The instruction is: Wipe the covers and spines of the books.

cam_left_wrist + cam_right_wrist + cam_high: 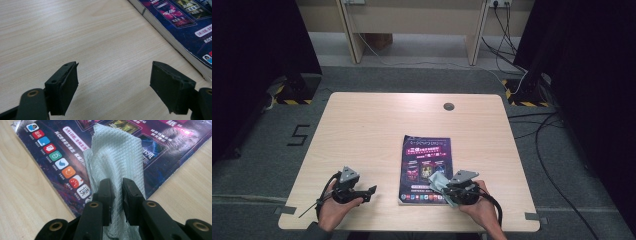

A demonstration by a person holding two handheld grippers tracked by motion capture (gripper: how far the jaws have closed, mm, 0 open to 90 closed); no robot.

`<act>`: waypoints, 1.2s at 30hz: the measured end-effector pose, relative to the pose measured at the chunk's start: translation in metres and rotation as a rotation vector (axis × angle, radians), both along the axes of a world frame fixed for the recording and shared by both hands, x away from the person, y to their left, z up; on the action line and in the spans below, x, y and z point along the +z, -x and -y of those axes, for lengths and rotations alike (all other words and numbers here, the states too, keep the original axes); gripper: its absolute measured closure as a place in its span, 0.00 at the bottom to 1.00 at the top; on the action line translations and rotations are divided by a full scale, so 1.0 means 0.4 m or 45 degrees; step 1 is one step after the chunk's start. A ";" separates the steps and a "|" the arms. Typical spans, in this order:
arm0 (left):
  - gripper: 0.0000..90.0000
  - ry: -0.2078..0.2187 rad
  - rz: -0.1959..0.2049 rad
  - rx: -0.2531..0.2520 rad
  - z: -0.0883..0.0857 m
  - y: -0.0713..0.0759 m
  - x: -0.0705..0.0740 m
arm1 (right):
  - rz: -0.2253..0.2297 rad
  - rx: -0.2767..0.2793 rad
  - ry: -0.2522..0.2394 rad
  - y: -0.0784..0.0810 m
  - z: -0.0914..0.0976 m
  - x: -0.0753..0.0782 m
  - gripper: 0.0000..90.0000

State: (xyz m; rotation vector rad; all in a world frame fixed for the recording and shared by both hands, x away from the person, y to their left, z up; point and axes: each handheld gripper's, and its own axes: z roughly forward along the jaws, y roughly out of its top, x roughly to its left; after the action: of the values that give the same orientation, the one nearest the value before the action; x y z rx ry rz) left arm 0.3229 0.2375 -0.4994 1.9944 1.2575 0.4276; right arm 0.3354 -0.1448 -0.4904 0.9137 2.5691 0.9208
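The right tongs (451,190) in the high view sit at the near right of the magazine (426,160), clamped on a pale cloth (438,181) that bunches over the magazine's lower right corner. The cloth looks light grey-green and crumpled there. The person's right hand (479,206) comes in from the bottom edge, wrapped around the tool with its grey three-cornered plate on top, and points toward the magazine. The left tongs (371,190) rest over bare wood well to the left of the magazine, held in the left hand (334,206), pointing to the right across the counter (362,130). The magazine lies flat near the middle of the near half of the counter, dark purple cover up.

In the left gripper view, the left tongs (113,86) stand wide apart with only pale wood grain between them. The magazine (190,30) lies ahead and to the right, its thick page edge facing the tongs and apart from them.

In the right gripper view, the right tongs (116,200) are pressed together on the cloth (116,155), a thin fabric with a fine diamond weave, pale blue-grey. It runs up from between the jaws as a folded strip and drapes over the magazine (45,152), whose cover shows a column of coloured icons and printed panels. The cloth's far end lies on the cover; the counter (22,195) shows on both sides of the magazine's corner.
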 end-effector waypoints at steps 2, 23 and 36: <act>0.24 -0.008 -0.002 -0.009 0.002 0.000 -0.001 | 0.000 0.004 0.010 -0.001 -0.002 0.001 0.87; 0.24 0.102 0.004 -0.143 0.151 0.006 -0.012 | -0.001 -0.198 -0.009 -0.246 -0.003 0.000 0.88; 0.23 0.054 -0.031 -0.184 0.187 0.003 -0.033 | 0.036 -0.296 0.017 -0.354 -0.008 -0.002 0.87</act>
State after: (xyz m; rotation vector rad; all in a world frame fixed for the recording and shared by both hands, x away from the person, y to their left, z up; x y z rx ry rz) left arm 0.3216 0.1626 -0.5127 2.0443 1.1185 0.3048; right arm 0.4772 -0.1418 -0.4913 1.1573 2.3788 0.8420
